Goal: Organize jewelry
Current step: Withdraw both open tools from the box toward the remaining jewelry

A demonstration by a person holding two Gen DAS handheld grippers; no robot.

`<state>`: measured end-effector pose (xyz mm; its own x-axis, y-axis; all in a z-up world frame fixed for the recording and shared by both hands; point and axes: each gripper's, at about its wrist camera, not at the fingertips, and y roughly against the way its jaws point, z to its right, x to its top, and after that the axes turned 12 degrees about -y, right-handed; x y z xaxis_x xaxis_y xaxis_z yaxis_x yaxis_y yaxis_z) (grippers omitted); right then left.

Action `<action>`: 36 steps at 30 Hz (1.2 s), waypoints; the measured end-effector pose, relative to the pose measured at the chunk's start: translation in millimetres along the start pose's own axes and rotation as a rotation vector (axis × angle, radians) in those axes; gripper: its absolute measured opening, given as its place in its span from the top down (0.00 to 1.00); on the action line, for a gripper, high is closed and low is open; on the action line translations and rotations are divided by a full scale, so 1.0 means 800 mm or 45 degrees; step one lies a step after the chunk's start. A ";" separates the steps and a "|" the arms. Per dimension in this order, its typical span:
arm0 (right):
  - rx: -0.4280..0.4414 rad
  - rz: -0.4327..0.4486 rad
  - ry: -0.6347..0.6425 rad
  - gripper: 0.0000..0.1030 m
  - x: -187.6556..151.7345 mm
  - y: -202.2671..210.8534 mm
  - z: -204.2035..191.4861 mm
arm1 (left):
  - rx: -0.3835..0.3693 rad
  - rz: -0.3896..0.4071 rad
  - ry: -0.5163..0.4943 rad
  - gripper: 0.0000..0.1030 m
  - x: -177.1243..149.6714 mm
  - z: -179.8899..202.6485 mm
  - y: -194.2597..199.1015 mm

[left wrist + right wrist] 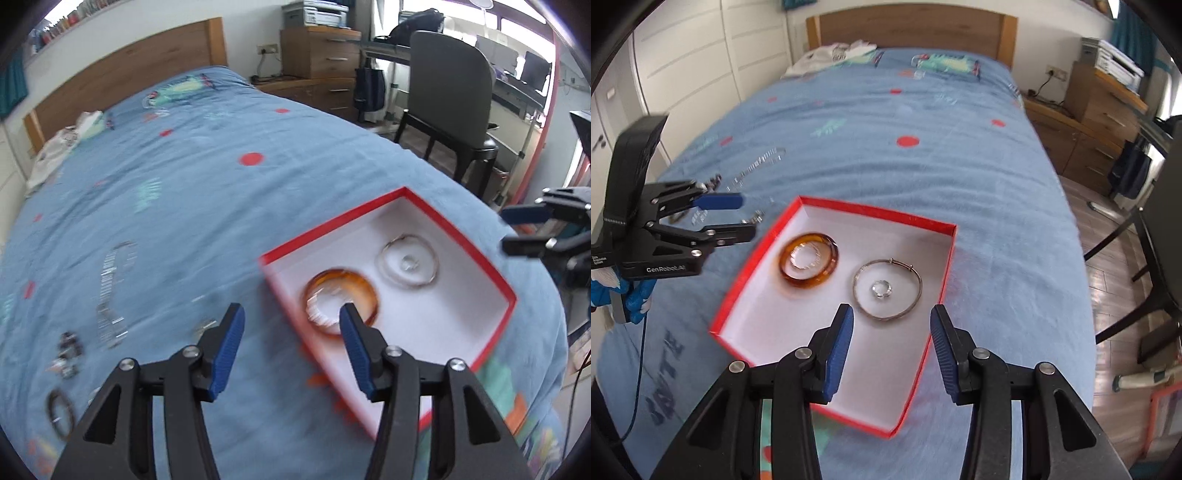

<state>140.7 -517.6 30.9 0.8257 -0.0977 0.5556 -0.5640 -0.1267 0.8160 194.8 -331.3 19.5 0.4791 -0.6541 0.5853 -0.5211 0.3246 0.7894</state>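
Note:
A red box (pixel 875 218) with a white inside lies on the blue bedspread. In it rest an amber bangle (pixel 809 263) around a small clear ring, and a thin silver bangle (pixel 887 294) around a small crystal ring (pixel 881 288). My right gripper (pixel 891 319) hovers open above the box's near side, nothing between its fingers. My left gripper (pixel 291 315) is open and empty over the box's left edge (pixel 280 291); it also shows in the right wrist view (pixel 748 216). The amber bangle (pixel 341 301) and silver bangle (pixel 406 264) appear blurred in the left wrist view.
Loose jewelry lies on the bedspread left of the box: a silver chain bracelet (pixel 110 295), small dark pieces (pixel 68 350) and a dark bead bracelet (pixel 61 415). A chair (pixel 450 99), wooden drawers (pixel 319 59) and a desk stand beyond the bed's right side.

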 end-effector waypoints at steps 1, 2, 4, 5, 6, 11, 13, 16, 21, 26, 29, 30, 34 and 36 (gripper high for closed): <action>0.006 0.016 -0.008 0.58 -0.004 0.010 -0.004 | 0.025 -0.004 0.012 0.50 -0.010 -0.011 0.016; 0.014 0.034 -0.019 0.58 -0.006 0.019 -0.011 | 0.042 -0.004 0.024 0.50 -0.017 -0.019 0.028; 0.025 0.060 -0.033 0.58 -0.011 0.034 -0.025 | 0.082 0.005 0.056 0.50 -0.033 -0.038 0.058; 0.037 0.078 -0.040 0.58 -0.014 0.043 -0.035 | 0.107 0.015 0.072 0.50 -0.041 -0.050 0.075; 0.052 0.093 -0.047 0.58 -0.017 0.051 -0.041 | 0.131 0.024 0.086 0.50 -0.048 -0.060 0.090; 0.112 0.159 -0.041 0.58 -0.031 0.085 -0.102 | 0.245 0.086 0.175 0.50 -0.089 -0.114 0.173; 0.132 0.181 -0.025 0.58 -0.036 0.096 -0.125 | 0.283 0.100 0.197 0.49 -0.105 -0.128 0.197; 0.161 0.215 -0.013 0.58 -0.044 0.114 -0.157 | 0.327 0.122 0.237 0.48 -0.135 -0.147 0.237; 0.172 0.269 -0.009 0.58 -0.050 0.141 -0.202 | 0.406 0.158 0.286 0.45 -0.183 -0.177 0.294; 0.173 0.314 -0.031 0.58 -0.052 0.163 -0.232 | 0.459 0.207 0.381 0.40 -0.227 -0.214 0.345; 0.162 0.338 -0.050 0.58 -0.048 0.171 -0.244 | 0.482 0.224 0.421 0.37 -0.249 -0.232 0.362; 0.155 0.346 -0.057 0.58 -0.047 0.171 -0.248 | 0.488 0.227 0.432 0.37 -0.255 -0.237 0.364; 0.133 0.360 -0.095 0.54 -0.044 0.164 -0.256 | 0.497 0.225 0.475 0.35 -0.277 -0.253 0.359; 0.118 0.351 -0.107 0.54 -0.040 0.152 -0.261 | 0.487 0.212 0.499 0.35 -0.289 -0.261 0.347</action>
<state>47.5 -323.8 145.6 0.6396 -0.2219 0.7360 -0.7686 -0.1730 0.6159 87.0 52.5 141.8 0.5570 -0.2896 0.7784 -0.7954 0.0838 0.6003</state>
